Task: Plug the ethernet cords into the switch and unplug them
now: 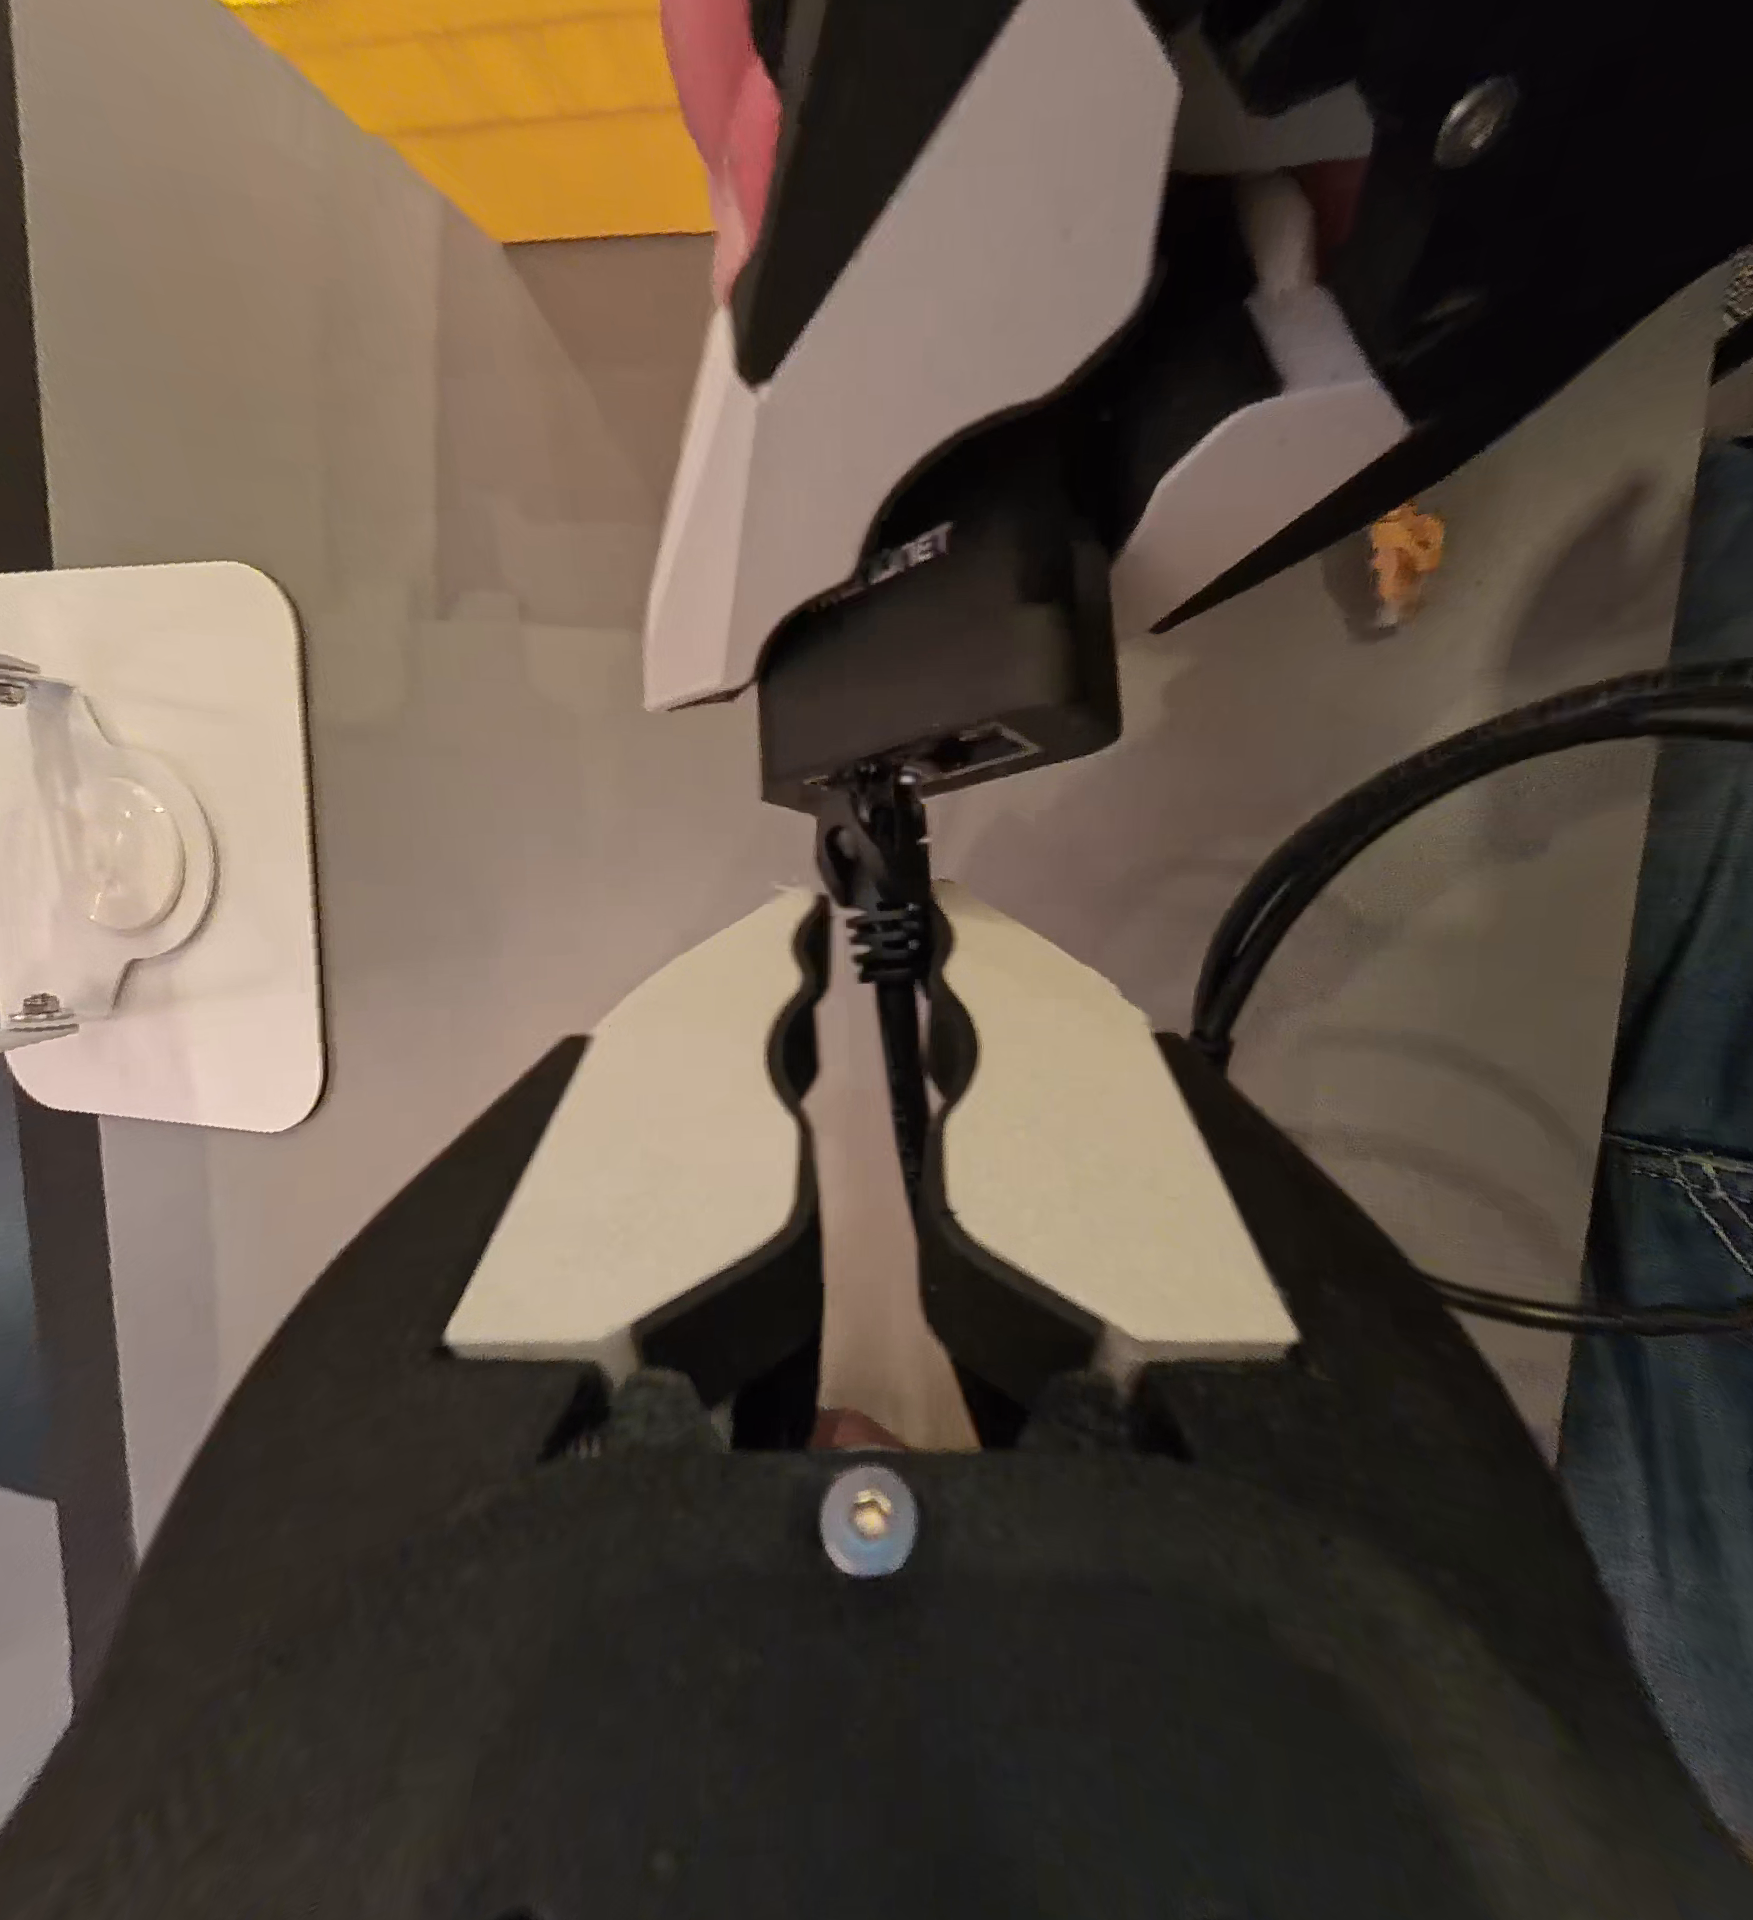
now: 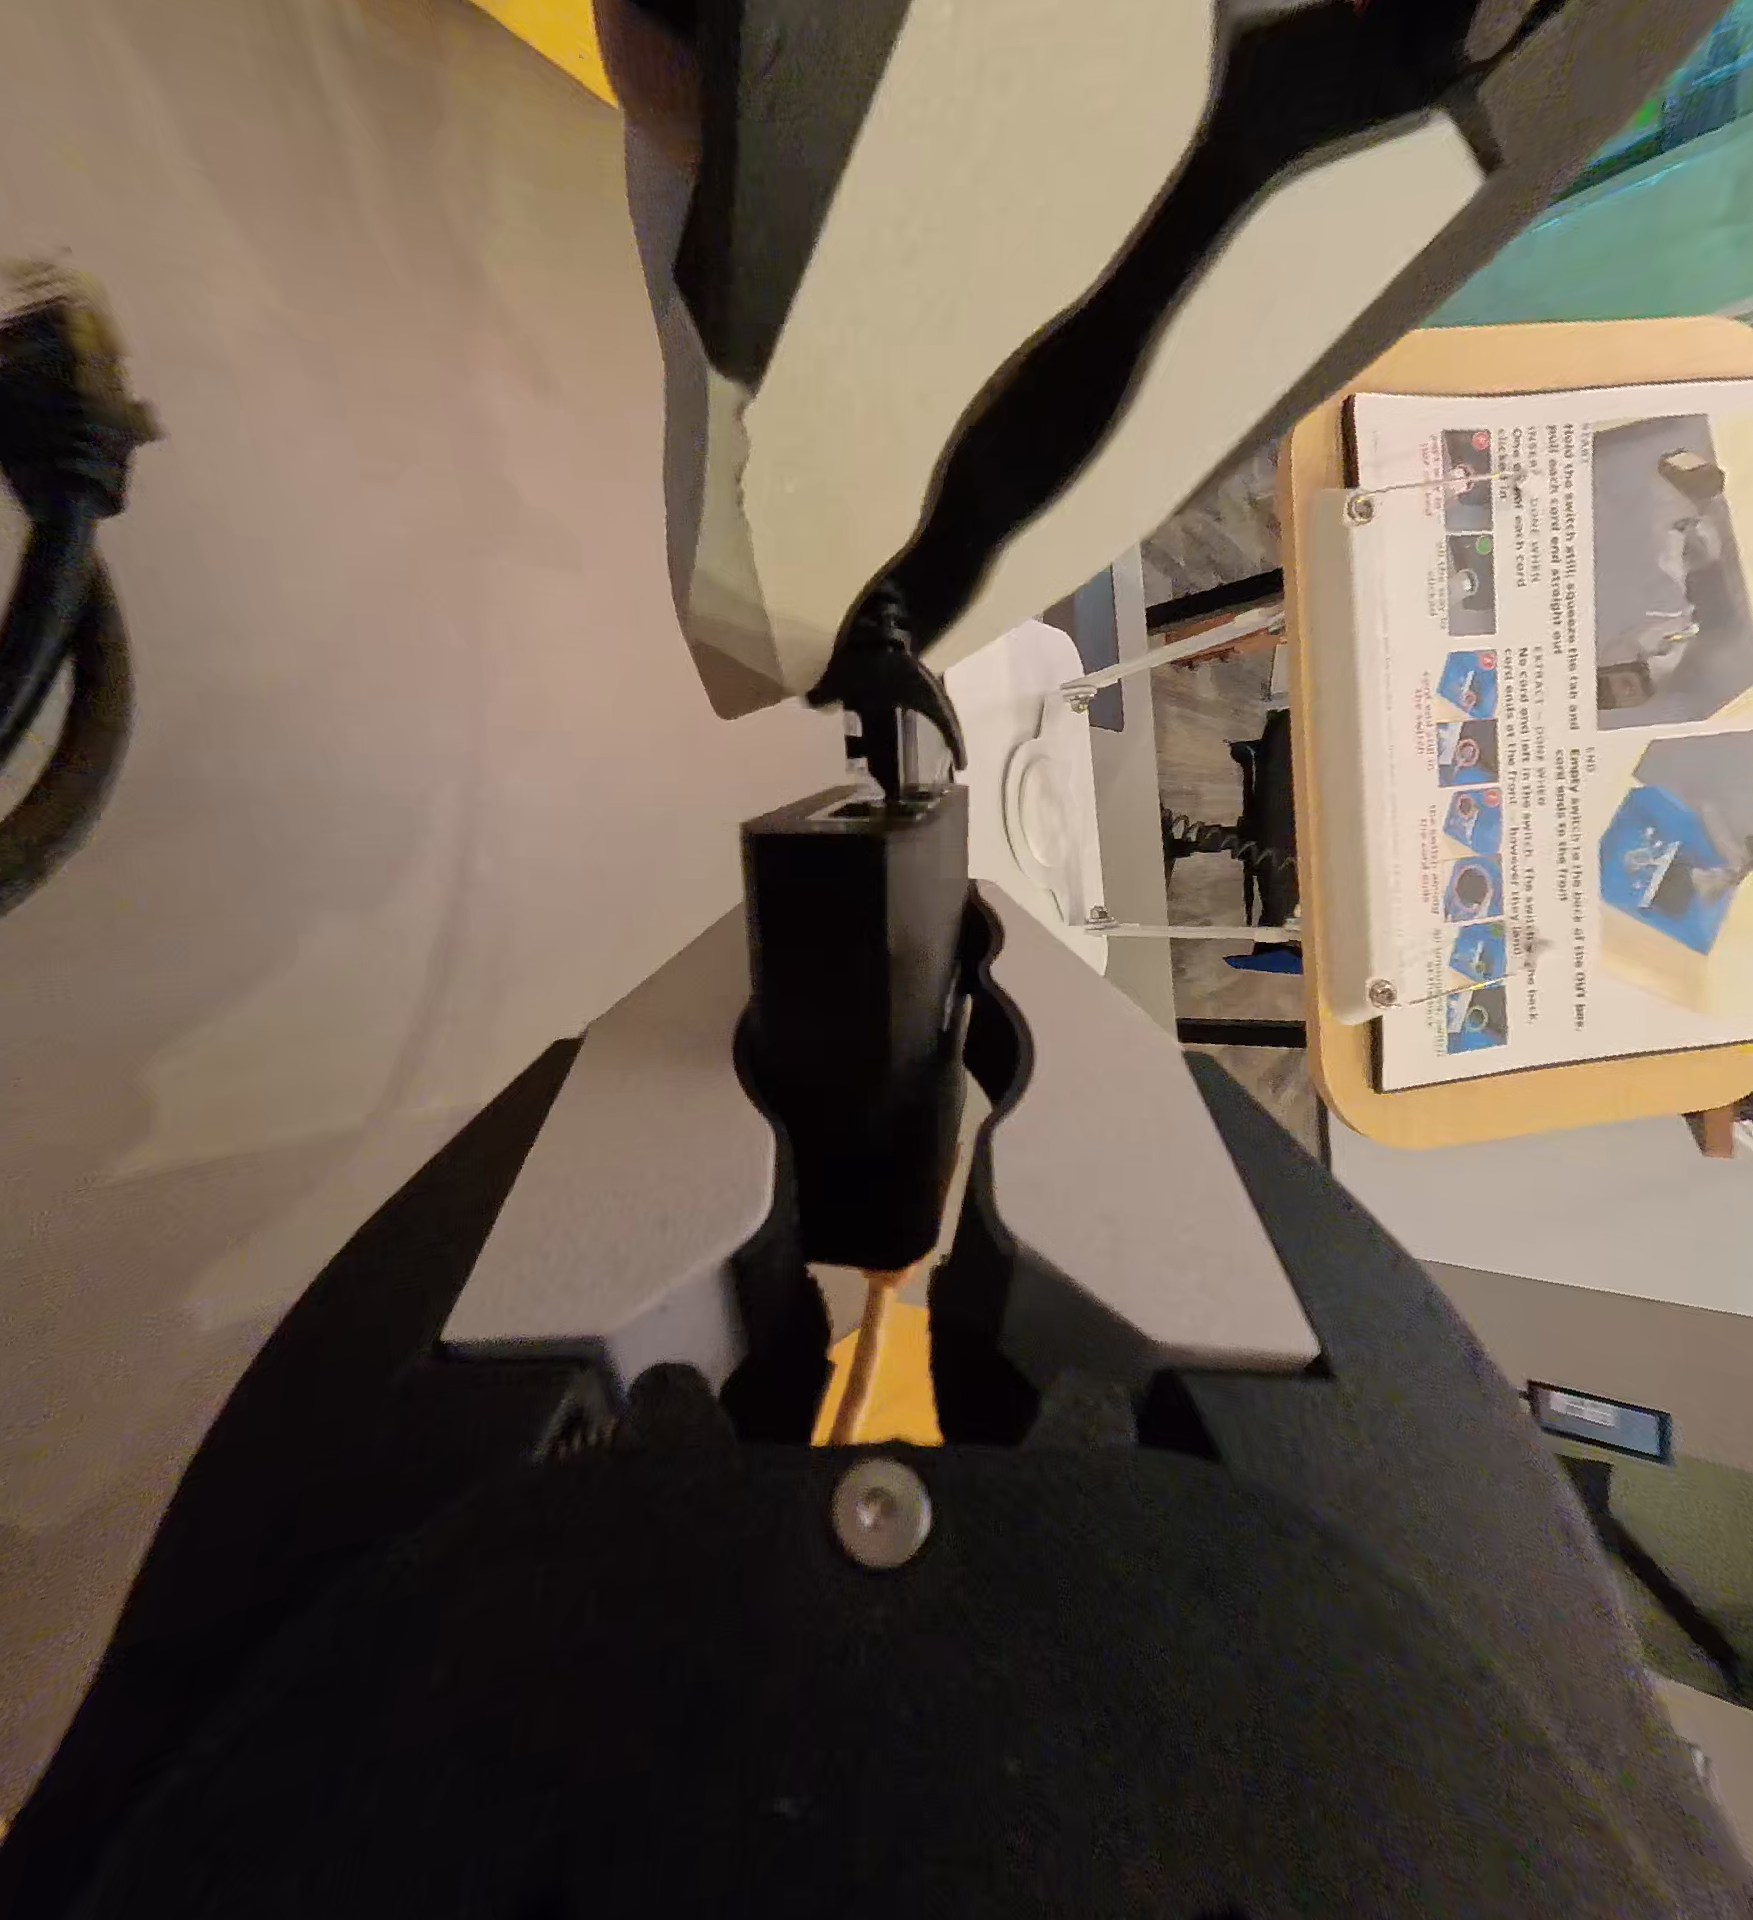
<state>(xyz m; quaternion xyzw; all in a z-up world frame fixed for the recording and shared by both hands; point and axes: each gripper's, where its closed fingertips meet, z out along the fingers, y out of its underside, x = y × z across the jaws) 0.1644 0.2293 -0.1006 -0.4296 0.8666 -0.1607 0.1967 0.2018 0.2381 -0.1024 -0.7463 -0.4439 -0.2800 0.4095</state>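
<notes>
Left wrist view shows the left gripper [image 1: 877, 935] closed on the black cord [image 1: 903, 1060], just behind its plug [image 1: 877, 831]. The plug sits in a port of the small black switch [image 1: 939, 665], with an empty port beside it. The right gripper [image 1: 913, 665] comes from above and is clamped on the switch body.

In the right wrist view, the right gripper [image 2: 872, 1039] holds the switch [image 2: 856, 1029] upright between its grey pads [image 2: 664, 1143], and the left gripper [image 2: 882, 634] presses on the cord's plug [image 2: 893, 717] at the top of the switch. It hides most of the room behind.

Around them: a loop of black cable [image 1: 1423, 831] hangs at the right of the left view, near blue jeans [image 1: 1724, 1039]. A second loose plug [image 2: 72, 353] with its coiled cable is blurred at the left of the right view. A white plate with a clear holder [image 1: 145, 842] is on the grey surface [image 1: 498, 623]. A wooden board [image 2: 1537, 748] carries a printed sheet under a clip. Yellow [image 1: 498, 94] shows beyond the grey.
</notes>
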